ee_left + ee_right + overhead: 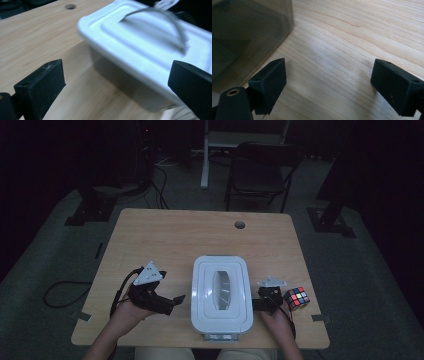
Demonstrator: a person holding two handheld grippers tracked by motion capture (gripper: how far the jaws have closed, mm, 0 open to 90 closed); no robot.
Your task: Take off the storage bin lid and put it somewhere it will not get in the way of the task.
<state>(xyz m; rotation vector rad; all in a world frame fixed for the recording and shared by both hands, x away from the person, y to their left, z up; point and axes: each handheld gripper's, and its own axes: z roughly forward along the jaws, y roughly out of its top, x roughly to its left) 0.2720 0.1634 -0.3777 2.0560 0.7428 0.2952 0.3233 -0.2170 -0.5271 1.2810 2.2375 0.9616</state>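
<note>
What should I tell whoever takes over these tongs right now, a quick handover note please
Left tongs: open, holding nothing, just left of the white lidded box, jaws pointed at its side.
Right tongs: open, holding nothing, low on the table at the box's right side.
Box: middle of the table near the front edge, lid on, handle lying flat on top.
Puzzle cube: on the table right of the right tongs, untouched.
Done: nothing gripped so far.
Left: probably open the box and deal with the cube; I'm judging that from the layout alone.
</note>
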